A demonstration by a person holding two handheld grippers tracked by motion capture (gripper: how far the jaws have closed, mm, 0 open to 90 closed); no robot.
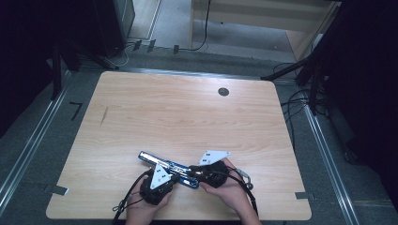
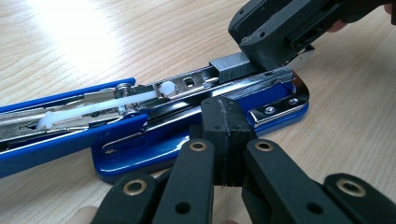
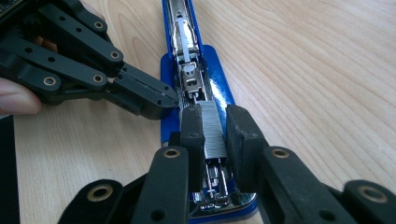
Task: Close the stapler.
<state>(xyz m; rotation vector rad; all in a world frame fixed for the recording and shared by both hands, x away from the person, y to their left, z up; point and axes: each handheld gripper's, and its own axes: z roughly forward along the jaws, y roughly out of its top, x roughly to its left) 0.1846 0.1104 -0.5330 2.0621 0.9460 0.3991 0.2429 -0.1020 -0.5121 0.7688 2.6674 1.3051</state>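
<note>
The left gripper [image 2: 223,140], jaws pressed together, pins the base of the opened blue stapler [image 2: 140,149] lying near the table's [image 1: 187,108] front edge. Right of it, the right gripper [image 3: 215,130] stands slightly spread around a strip of staples [image 3: 214,130] resting in the stapler's metal channel [image 3: 189,77], one pad apparently clear. If the strip sits crooked, it could tip out or jam; should the left gripper slip, the stapler would skid.
</note>
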